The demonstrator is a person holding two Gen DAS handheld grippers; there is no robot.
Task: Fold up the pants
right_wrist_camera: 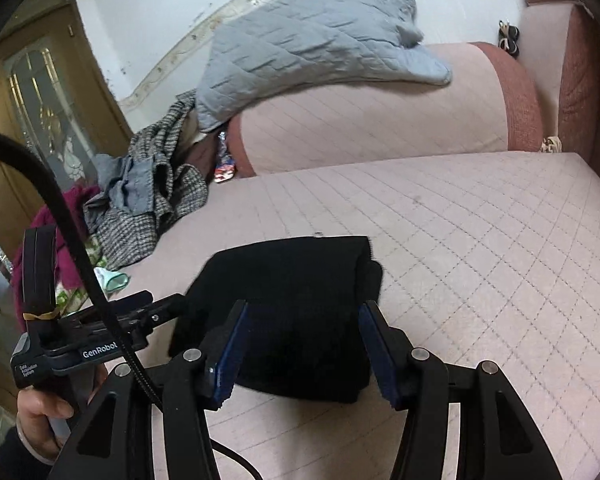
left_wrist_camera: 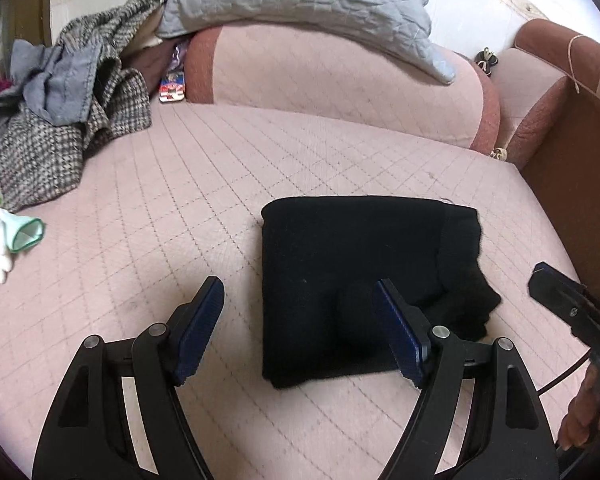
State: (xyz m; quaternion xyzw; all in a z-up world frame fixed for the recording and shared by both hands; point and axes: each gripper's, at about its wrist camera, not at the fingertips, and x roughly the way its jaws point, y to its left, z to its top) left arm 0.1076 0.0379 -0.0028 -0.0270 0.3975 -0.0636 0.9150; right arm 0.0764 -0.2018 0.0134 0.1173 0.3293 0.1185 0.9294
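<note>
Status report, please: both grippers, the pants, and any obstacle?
Left gripper open, empty. Right gripper open, empty, above the black pants. Pants folded compact on pink sofa cover. Clothes pile far aside, no obstacle.

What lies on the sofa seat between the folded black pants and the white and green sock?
Only bare pink quilted seat cover lies between the black pants and the sock; the left wrist view shows this stretch.

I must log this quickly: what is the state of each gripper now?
Left gripper: open, holding nothing, above the near edge of the folded black pants.
Right gripper: open, holding nothing, over the pants.
</note>
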